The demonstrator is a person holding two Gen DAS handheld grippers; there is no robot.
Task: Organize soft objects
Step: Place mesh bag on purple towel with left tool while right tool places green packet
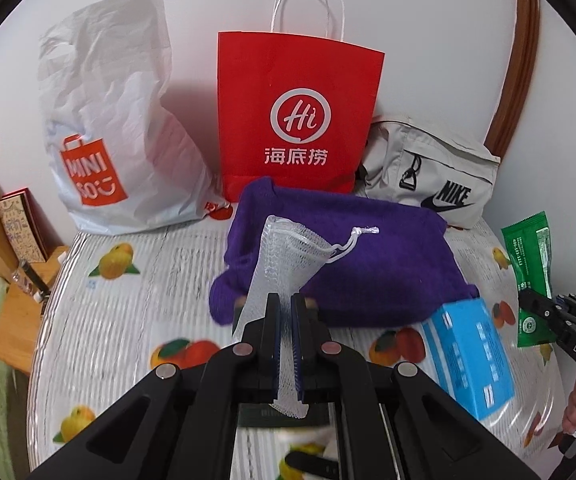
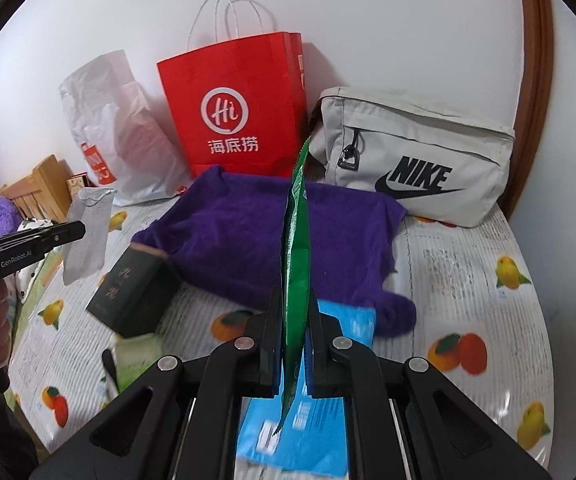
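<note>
The left gripper's (image 1: 283, 312) fingers are clamped on a white mesh drawstring pouch (image 1: 288, 256), held up over the purple knit garment (image 1: 352, 256), while the right gripper's (image 2: 292, 320) fingers pinch a green foil sachet (image 2: 296, 240) edge-on above the same garment. Judging by this, sorting is only partly under way — both light items are lifted but neither is stowed, and the garment, the blue box (image 1: 468, 356) and the dark box (image 2: 133, 292) lie loose on the fruit-print table (image 1: 139, 320). Likely destinations stand along the wall: the white Miniso bag (image 1: 111, 132), the red Haidilao paper bag (image 1: 296, 116) and the grey Nike pouch (image 2: 420, 156). Open room lies mainly over the garment; the table's rounded rim curves away close on both sides — the left side drops to wooden furniture (image 1: 15, 312)
</note>
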